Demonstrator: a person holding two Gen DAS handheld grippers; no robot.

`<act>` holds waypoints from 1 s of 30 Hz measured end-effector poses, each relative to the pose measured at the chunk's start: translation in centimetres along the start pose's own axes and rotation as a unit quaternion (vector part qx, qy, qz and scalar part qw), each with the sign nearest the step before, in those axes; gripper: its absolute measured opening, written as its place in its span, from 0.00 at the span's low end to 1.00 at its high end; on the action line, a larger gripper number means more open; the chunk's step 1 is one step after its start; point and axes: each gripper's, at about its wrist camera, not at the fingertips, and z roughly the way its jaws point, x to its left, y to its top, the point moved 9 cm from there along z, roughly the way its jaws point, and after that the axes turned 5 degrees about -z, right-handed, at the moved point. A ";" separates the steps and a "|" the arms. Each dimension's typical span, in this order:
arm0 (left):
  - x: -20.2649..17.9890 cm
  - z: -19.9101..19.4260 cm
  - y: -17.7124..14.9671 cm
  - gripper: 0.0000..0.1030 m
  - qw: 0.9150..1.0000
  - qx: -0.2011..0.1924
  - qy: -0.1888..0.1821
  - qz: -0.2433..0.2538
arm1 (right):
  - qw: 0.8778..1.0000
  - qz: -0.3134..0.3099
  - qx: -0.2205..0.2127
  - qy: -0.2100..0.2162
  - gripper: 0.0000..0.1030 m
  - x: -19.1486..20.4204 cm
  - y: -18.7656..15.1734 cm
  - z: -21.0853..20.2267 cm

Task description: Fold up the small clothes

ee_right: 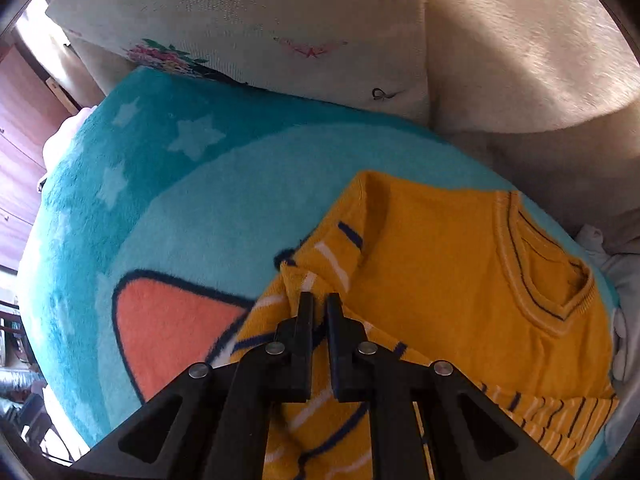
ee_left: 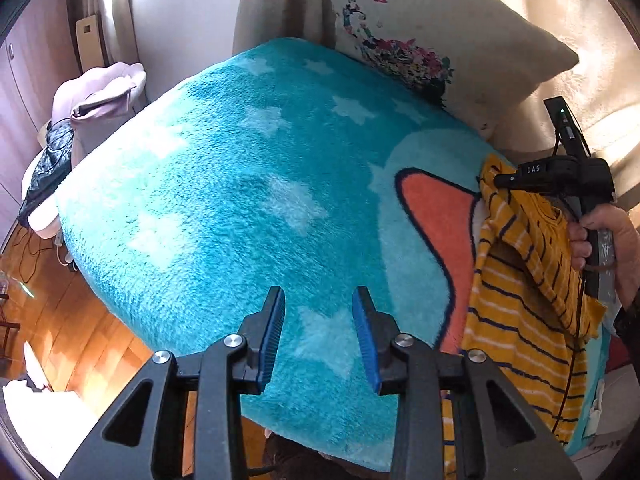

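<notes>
From the left wrist camera, the left hand-held gripper hangs above the bed with its two blue pads spread apart and nothing between them. Under it lies the turquoise blanket with pale stars, and most of this blanket is bare from the pads up to the flowered pillow at the far edge. The near-left edge of the blanket drops to the wooden floor. Beyond the far-left corner stands a chair with a pale lilac garment on it. At the right edge of the bed lies the yellow striped sweater, partly on the orange shape of the blanket. One fold of it is lifted up by the right hand-held gripper, which the right hand holds by the handle. A thin black cable hangs down over the sweater.

On the right wrist camera, the right hand-held gripper has its two fingers closed almost together on a striped fold of the yellow striped sweater, probably a sleeve. The plain yellow body with the V-neck collar lies flat to the right, near the right edge of the turquoise blanket. To the left of the fingers the blanket is free up to the flowered pillow. A cream blanket rises behind the far right corner.
</notes>
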 end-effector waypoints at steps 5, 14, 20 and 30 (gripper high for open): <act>1.3 1.3 0.6 0.33 1.000 0.015 0.008 -0.003 | 0.999 0.036 -0.017 0.034 0.03 1.3 3.8 2.3; -0.8 3.3 1.3 0.34 0.999 0.038 -0.018 0.022 | 0.998 0.005 -0.056 -0.012 0.31 -0.5 1.6 -3.9; -3.2 4.0 1.5 0.34 0.997 0.042 -0.036 0.046 | 0.998 -0.023 0.008 -0.054 0.27 -0.9 -2.1 -2.4; -3.2 3.8 0.8 0.34 0.998 0.043 -0.021 0.048 | 0.995 0.045 -0.015 -0.084 0.00 -2.9 0.3 1.0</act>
